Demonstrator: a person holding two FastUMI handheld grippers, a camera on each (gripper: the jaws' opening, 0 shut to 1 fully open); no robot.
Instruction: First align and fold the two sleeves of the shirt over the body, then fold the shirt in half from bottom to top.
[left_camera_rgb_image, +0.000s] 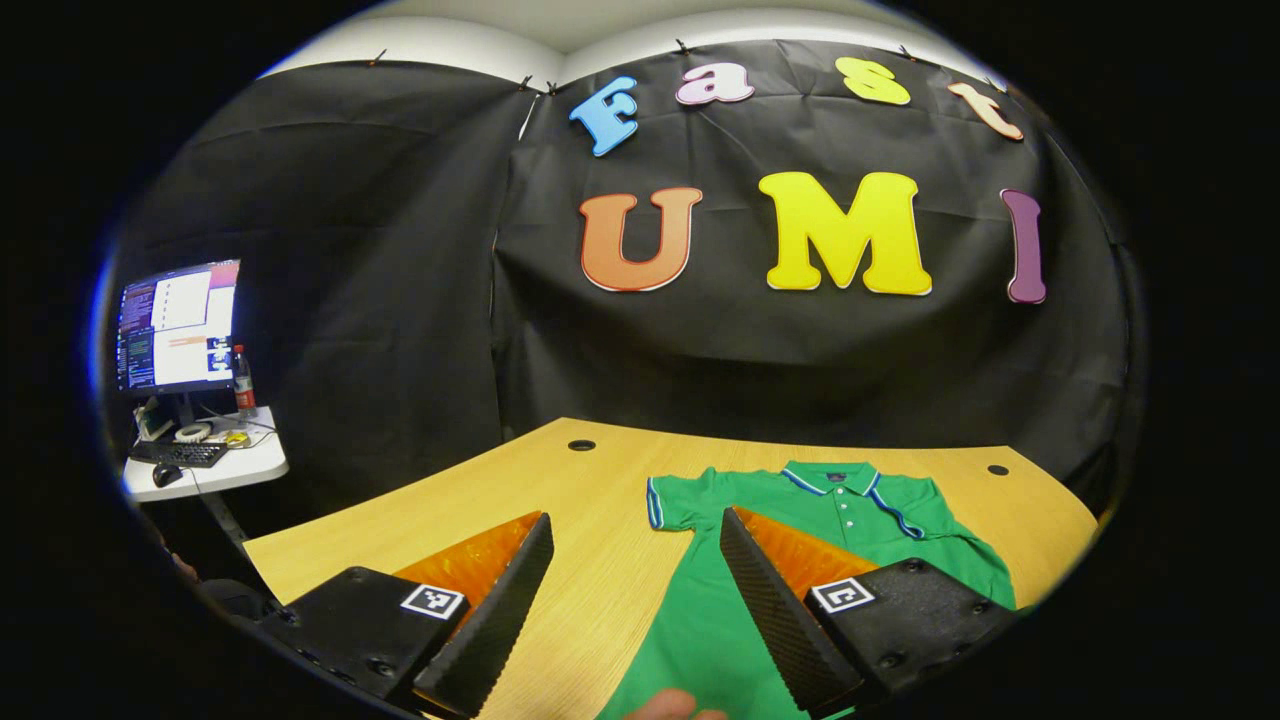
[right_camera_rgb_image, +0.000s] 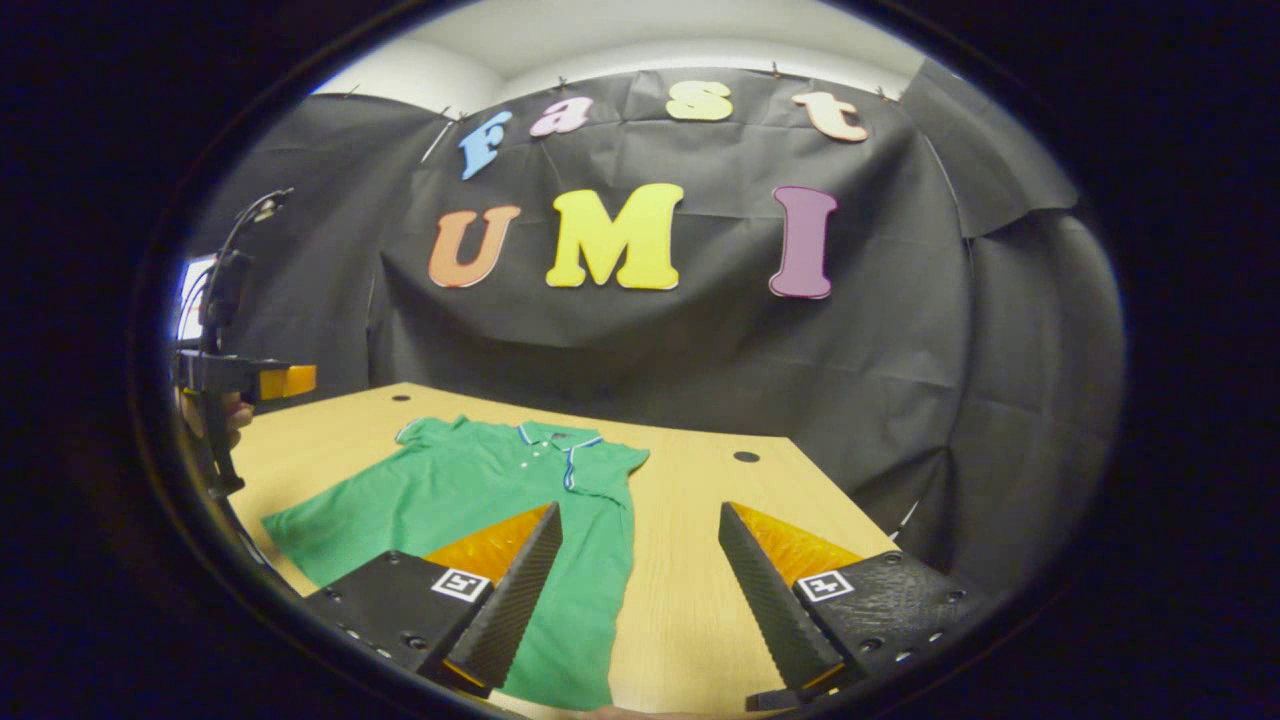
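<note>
Step in hand: by my reading, the start; the shirt (left_camera_rgb_image: 730, 600) lies flat and unfolded, both sleeves spread, nothing gripped.
Shirt: green polo, front up, collar (left_camera_rgb_image: 835, 478) toward the far edge at 12 o'clock, hem toward the person at 6 o'clock.
Left hand-held gripper (left_camera_rgb_image: 630, 610): fingers spread wide and empty, hovering above the counter at the shirt's left side; one finger over bare wood, the other over the green body.
Right hand-held gripper (right_camera_rgb_image: 640, 600): also wide apart and empty, above the shirt's right edge, with the cloth running under its 9 o'clock finger.
Sleeves: left sleeve (left_camera_rgb_image: 672, 503) at 11 o'clock of the left gripper, right sleeve (right_camera_rgb_image: 615, 462) at 12 o'clock of the right one.
Next move: likely each gripper goes forward to its sleeve edge, closes on the cloth and carries it inward over the body.
Counter (left_camera_rgb_image: 560, 480): pale wood, smooth, with round cable holes near the far edge.
Room: black cloth wall behind; a small side table with a monitor (left_camera_rgb_image: 178, 325) at 9 o'clock.
</note>
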